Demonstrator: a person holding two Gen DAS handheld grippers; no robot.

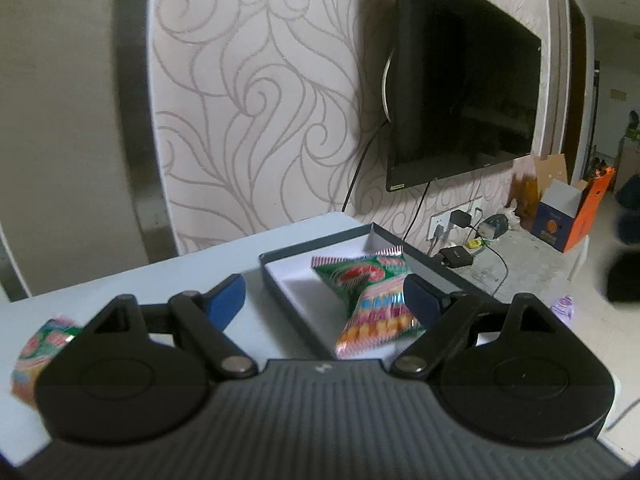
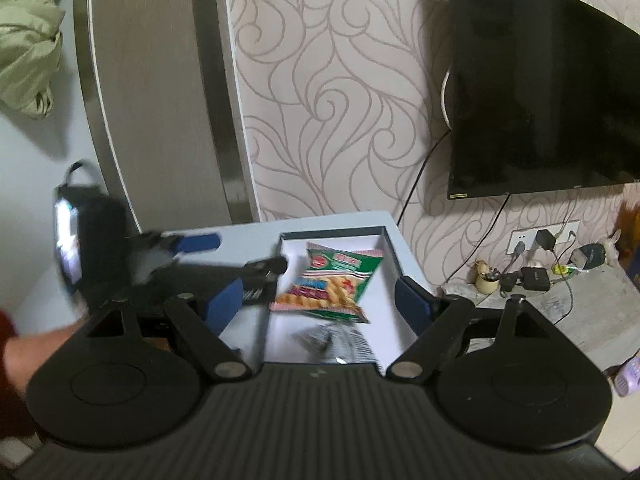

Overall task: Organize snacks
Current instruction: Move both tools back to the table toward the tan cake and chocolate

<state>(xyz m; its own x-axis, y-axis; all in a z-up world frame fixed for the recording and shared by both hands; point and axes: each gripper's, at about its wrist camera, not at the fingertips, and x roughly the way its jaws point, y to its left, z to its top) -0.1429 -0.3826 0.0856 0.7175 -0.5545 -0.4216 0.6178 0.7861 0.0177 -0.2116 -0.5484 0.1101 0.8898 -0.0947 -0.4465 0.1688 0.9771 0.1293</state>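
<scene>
My left claw (image 1: 324, 300) is released, fingers spread, over the near edge of the box (image 1: 288, 258) on the desk (image 1: 180, 276). One snack packet (image 1: 372, 300) lies inside the box; another (image 1: 36, 348) on the desk, left. Right claw (image 2: 320, 300) also released, above the box.

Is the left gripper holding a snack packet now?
No, the left gripper is open and empty; one packet lies in the box, another packet on the table.
</scene>
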